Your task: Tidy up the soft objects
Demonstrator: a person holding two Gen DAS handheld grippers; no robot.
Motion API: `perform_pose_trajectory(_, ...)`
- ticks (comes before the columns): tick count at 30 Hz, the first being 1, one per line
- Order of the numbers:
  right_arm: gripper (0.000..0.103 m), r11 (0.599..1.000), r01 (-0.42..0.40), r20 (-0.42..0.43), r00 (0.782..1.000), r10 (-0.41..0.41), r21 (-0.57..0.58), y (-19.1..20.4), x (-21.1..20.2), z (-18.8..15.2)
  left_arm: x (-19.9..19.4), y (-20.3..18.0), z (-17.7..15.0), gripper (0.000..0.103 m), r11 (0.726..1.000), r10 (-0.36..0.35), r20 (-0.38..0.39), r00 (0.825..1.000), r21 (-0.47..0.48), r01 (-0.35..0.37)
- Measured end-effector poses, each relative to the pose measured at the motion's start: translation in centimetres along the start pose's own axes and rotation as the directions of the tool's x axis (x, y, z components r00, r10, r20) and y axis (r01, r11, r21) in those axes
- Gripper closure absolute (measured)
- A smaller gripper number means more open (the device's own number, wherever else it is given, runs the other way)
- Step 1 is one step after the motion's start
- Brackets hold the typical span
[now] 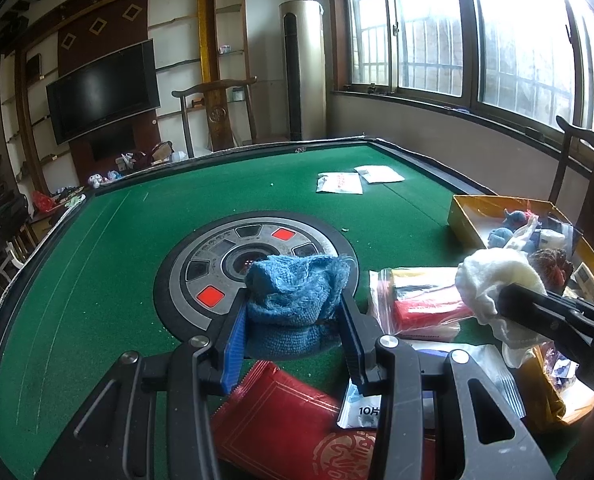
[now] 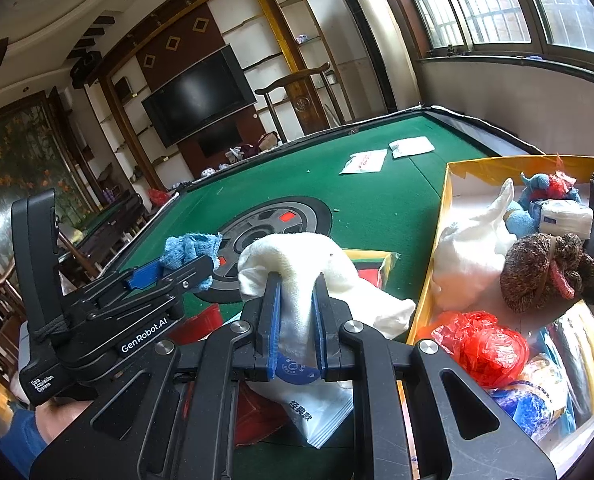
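My left gripper (image 1: 293,312) is shut on a blue knitted cloth (image 1: 293,292), bunched between its blue pads above the green table. From the right wrist view the same cloth (image 2: 191,248) shows at the left gripper's tip. My right gripper (image 2: 297,304) is shut on a white sock-like cloth (image 2: 297,264) that drapes over both fingers. That white cloth (image 1: 497,280) also hangs at the right in the left wrist view. An open yellow box (image 2: 441,216) stands to the right, holding a white cloth (image 2: 473,256), a brown knitted piece (image 2: 545,272) and blue plush toys (image 2: 537,188).
On the green table (image 1: 137,240), a round metal centre panel (image 1: 217,264) sits ahead. Red packet (image 1: 289,420), a zip bag with red contents (image 1: 421,304) and white packets lie near me. Two white paper packs (image 1: 341,182) lie far back. A red plastic bag (image 2: 485,344) is in the box.
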State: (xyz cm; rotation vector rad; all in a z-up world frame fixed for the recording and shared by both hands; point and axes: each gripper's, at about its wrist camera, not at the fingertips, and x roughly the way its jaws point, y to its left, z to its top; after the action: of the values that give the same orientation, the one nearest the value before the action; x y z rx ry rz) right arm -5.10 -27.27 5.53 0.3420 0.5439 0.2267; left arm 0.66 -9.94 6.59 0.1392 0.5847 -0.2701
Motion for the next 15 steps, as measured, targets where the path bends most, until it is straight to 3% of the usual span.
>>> perform_pose_trajectory(15,0.09,1.0,0.003,0.0,1.0,-0.003,-0.001,-0.05,0.37,0.03,0.16,0.14,0.01,0.061,1.0,0.002,-0.005,1.0,-0.002,-0.002)
